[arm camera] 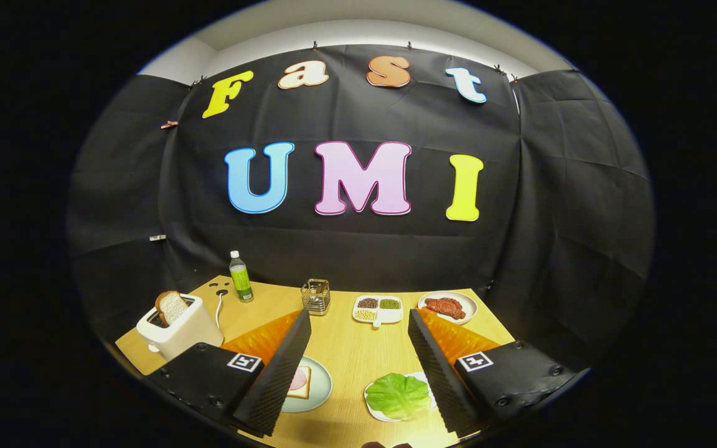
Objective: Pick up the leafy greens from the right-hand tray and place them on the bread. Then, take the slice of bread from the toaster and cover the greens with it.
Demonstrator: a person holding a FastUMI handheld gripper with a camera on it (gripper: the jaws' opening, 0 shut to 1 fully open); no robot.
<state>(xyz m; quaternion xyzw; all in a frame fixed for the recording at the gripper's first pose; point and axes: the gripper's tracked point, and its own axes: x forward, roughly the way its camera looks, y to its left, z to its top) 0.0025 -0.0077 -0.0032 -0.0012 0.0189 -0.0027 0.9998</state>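
My gripper point(358, 323) hangs above the wooden table point(346, 348), open, with nothing between its fingers. Green leafy lettuce point(398, 395) lies on a white tray point(372, 412) beside the right finger point(436, 367), partly behind it. A slice of bread with pink ham on top point(299, 381) rests on a pale green plate point(321, 392), half hidden by the left finger point(281, 373). Beyond the left finger, a white toaster point(179, 328) holds a bread slice point(171, 306) sticking up from its slot.
At the table's far side stand a green bottle point(240, 276), a small glass rack point(315, 296), a white divided dish of beans point(378, 309) and a plate of red meat point(447, 307). The toaster's white cord point(218, 308) trails toward the bottle.
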